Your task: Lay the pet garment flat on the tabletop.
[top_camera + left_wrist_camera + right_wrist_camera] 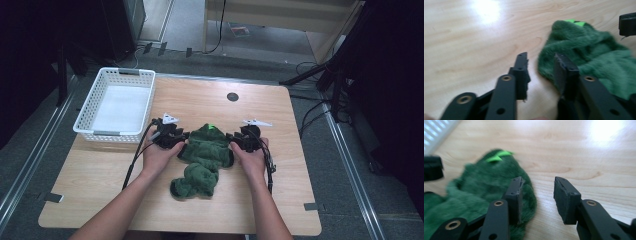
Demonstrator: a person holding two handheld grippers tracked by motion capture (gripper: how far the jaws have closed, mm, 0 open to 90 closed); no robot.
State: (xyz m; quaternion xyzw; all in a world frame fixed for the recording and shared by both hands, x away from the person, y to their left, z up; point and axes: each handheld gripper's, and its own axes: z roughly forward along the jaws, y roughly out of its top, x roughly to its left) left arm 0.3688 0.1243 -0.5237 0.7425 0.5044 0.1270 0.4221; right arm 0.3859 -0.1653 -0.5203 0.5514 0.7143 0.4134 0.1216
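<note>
A dark green fleecy cloth (205,155) lies bunched at the middle of the wooden table (90,175), with a bright green tag (211,126) at its far end. My left gripper (183,140) rests at the cloth's left edge and my right gripper (234,142) at its right edge. In the left gripper view the left gripper (541,58) is open, the cloth (594,57) beside its right jaw and bare wood in the gap. In the right gripper view the right gripper (537,181) is open, its left jaw over the cloth's (481,187) edge.
A white slatted basket (115,77) stands at the table's far left, empty inside. A dark round hole (232,96) sits near the far edge. Cables trail from both grippers along the person's forearms. Dark stands and cables surround the table.
</note>
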